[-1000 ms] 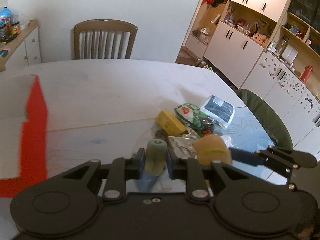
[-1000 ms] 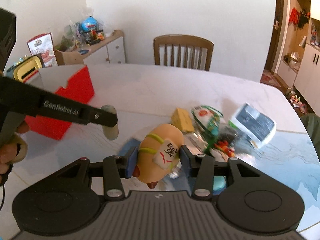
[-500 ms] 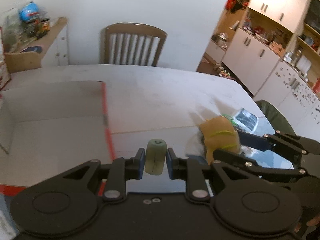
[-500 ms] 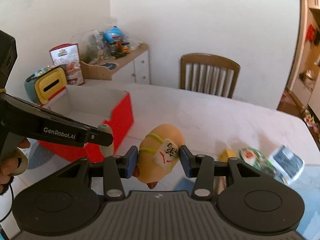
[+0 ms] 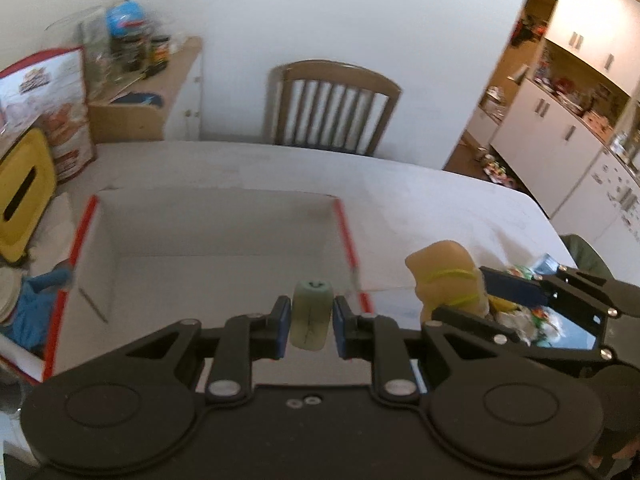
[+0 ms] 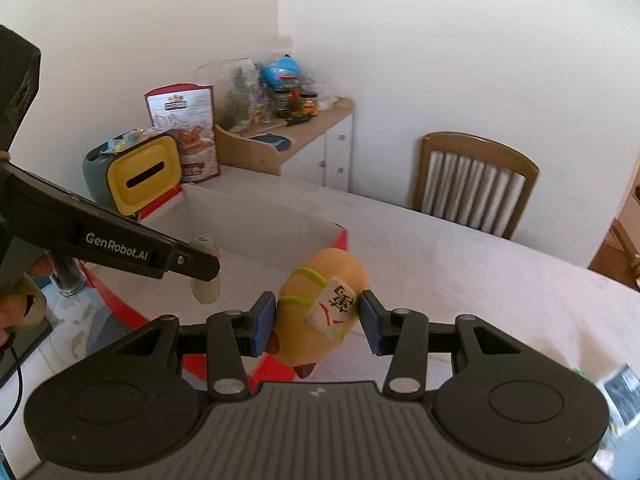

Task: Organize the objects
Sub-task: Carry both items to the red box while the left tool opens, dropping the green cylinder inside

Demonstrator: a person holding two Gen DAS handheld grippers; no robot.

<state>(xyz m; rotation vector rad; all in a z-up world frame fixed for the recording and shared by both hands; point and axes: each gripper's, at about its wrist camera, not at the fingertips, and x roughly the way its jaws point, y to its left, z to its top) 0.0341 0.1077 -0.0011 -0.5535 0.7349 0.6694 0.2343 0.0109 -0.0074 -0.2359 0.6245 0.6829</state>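
My left gripper (image 5: 308, 326) is shut on a small pale green cylinder toy (image 5: 311, 316) and hangs over the near right part of the open red box (image 5: 348, 236), whose white inside shows bare. My right gripper (image 6: 318, 322) is shut on a tan bun-shaped toy (image 6: 324, 304) with yellow bands and a white tile bearing a black character. In the left wrist view that tan toy (image 5: 444, 276) hangs just right of the box. In the right wrist view the left gripper (image 6: 204, 268) with the green cylinder toy (image 6: 205, 276) is over the red box (image 6: 340, 240).
A yellow and teal bin (image 6: 136, 168) and a red snack bag (image 6: 184, 128) stand past the box's far left. Several packets (image 5: 528, 312) lie on the table (image 5: 420, 200) to the right. A wooden chair (image 5: 332, 108) stands behind it. A hand (image 6: 16, 304) holds the left gripper.
Both grippers have swung left from the pile of packets to the red box, each keeping its toy. The box's inside has come into full view under the left gripper.
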